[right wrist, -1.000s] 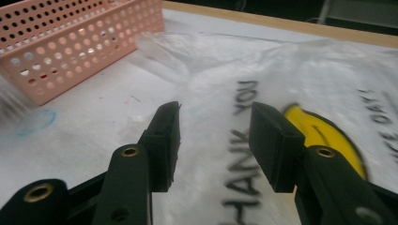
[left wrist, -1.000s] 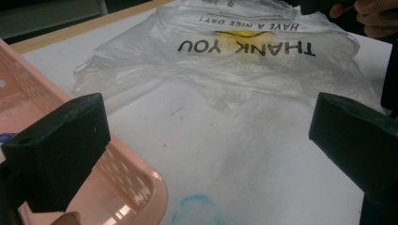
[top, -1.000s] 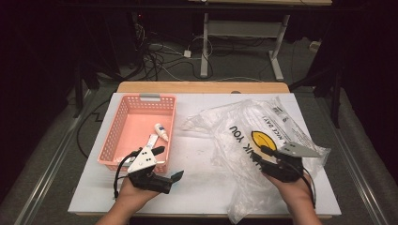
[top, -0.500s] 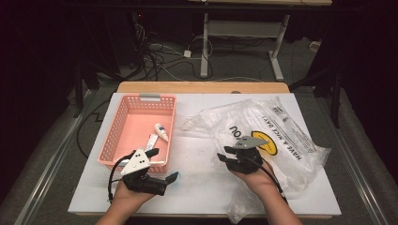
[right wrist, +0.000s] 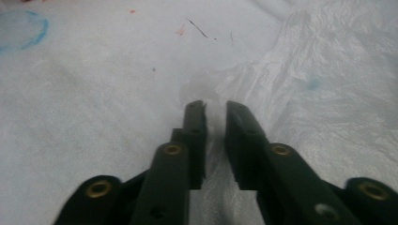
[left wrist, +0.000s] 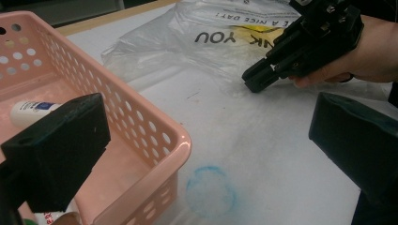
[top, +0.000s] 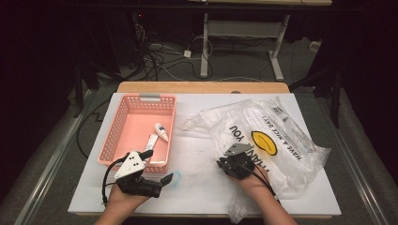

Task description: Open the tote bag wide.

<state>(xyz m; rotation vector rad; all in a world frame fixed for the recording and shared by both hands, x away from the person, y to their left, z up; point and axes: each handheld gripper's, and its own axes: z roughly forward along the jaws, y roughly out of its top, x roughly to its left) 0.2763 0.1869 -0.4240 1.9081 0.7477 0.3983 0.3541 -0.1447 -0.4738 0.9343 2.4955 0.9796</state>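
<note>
Right gripper (top: 224, 163): low on the counter (top: 206, 187) at the near left edge of the plastic bag (top: 277, 140); its jaws have just been closing and now stand nearly together, pinching a fold of the thin film between them. In the right gripper view the film (right wrist: 213, 140) runs up through the narrow gap between the two black jaws. In the left gripper view the same gripper (left wrist: 256, 79) shows from the side, its tips down on the bag's edge.

Left gripper (top: 166, 179): held level just above the counter, in front of the near wall of the basket (top: 117, 136); jaws spread wide with nothing between them. It points toward the right, at a faint blue ring (top: 177, 178) on the counter surface.

Plastic bag: clear, crumpled, lying flat on the right half of the counter, printed with black letters and a yellow smiley (top: 264, 142). Its near corner hangs over the front edge beside the person's right forearm.

Basket: pink, perforated walls, on the left half of the counter, well apart from the bag. Inside lie a small white bottle (top: 161, 132) and a white tube (top: 151, 142), close together near the right wall.

Counter: white sheet over a wooden top, with faint marks and scuffs.
</note>
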